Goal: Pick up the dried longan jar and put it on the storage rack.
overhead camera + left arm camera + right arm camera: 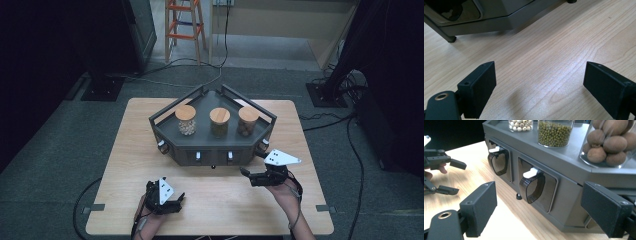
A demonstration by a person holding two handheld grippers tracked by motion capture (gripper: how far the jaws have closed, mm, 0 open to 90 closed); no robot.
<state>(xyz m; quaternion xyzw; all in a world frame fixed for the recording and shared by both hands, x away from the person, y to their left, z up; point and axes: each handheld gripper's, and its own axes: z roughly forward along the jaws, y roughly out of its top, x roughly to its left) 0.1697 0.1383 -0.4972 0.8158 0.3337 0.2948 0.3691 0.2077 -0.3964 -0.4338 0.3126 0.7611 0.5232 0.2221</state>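
- The right hand-held gripper (pixel 246 173) hangs with its jaws apart and nothing between them, just short of the grey dispenser stand (pixel 571 165). To my eye it is lining up on the white lever (pixel 530 173) of the near spout.
- For a clean approach, I would centre that lever between the jaws and come in level. The dark scoop-shaped spout (pixel 532 187) just below it should stay clear of the lower jaw.
- The lever is a small white tab, straight ahead of the right hand-held gripper; a second like it (pixel 494 149) sits farther off to its left.
- Above, on the stand's deck, three clear jars hold pale beads (pixel 520 125), green beans (pixel 554 133) and brown nuts (pixel 610 142).
- The left hand-held gripper (pixel 181 198) rests open over bare tabletop (pixel 544 65), empty, with the stand beyond it.
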